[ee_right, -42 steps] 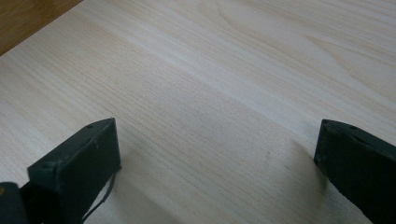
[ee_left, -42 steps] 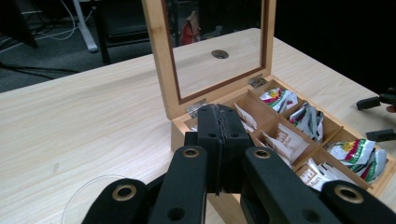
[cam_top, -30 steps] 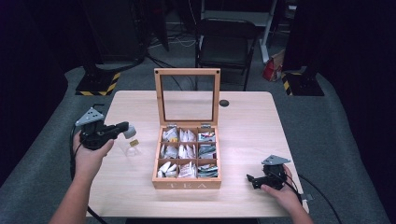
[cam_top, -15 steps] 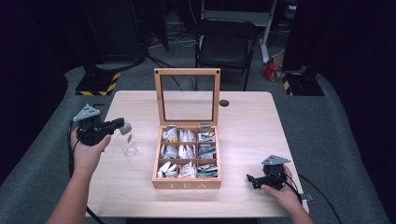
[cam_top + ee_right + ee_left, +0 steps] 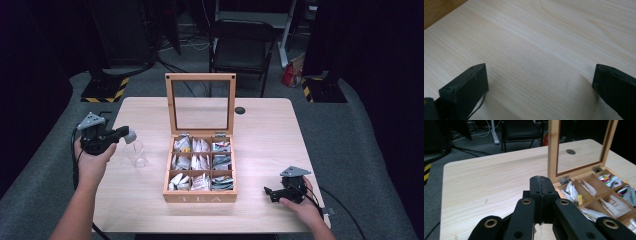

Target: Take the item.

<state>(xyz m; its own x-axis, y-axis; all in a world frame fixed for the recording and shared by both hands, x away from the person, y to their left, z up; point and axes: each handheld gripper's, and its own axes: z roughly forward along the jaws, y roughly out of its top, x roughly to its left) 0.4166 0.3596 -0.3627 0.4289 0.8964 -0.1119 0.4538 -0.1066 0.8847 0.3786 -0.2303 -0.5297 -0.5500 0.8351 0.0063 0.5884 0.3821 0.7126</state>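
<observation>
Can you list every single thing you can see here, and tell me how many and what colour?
light wooden table: one, pale wood, middle of the room
wooden tea box with a glass-paned lid: one, honey brown, lid standing open, centre of the table
paper tea packets: many, mostly white with a few coloured ones, spread over the box's nine compartments
clear drinking glass: one, see-through, on the table to the left of the box
round black cable hole: one, black, in the tabletop behind the box
black metal chair: one, black, on the floor behind the table
left claw: one, black, jaws pressed together, above the glass
right claw: one, black, jaws wide apart, low over the table's front right part
hands: two, one on each claw
</observation>
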